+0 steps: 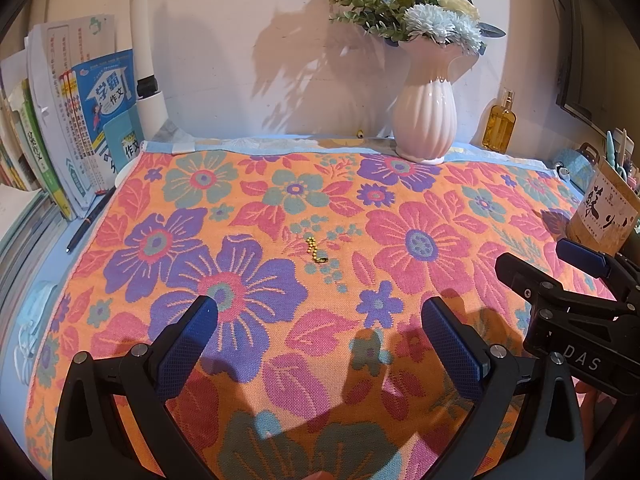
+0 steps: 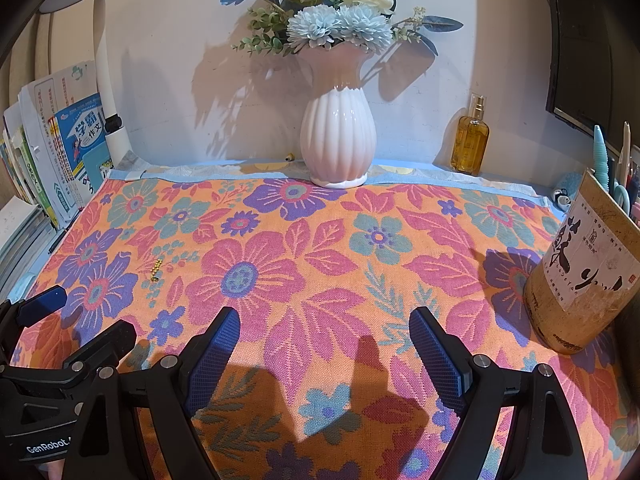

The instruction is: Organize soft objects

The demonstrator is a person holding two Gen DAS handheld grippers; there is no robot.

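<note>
A floral orange, pink and purple towel (image 1: 320,208) lies spread flat over the desk; it also fills the right wrist view (image 2: 320,248). A small gold bead chain (image 1: 316,250) lies on it near the middle, seen at the left in the right wrist view (image 2: 156,270). My left gripper (image 1: 320,312) is open and empty, just above the towel's near part. My right gripper (image 2: 324,322) is open and empty, above the towel's near right part. The right gripper shows at the right edge of the left wrist view (image 1: 560,264), the left gripper at the left edge of the right wrist view (image 2: 80,316).
A white ribbed vase (image 1: 424,116) with artificial flowers stands at the towel's back edge. An amber bottle (image 1: 498,124) stands to its right. A brown cylindrical pen holder (image 2: 580,272) stands on the towel's right side. Books (image 1: 76,132) and a white lamp post (image 1: 148,60) stand at the left.
</note>
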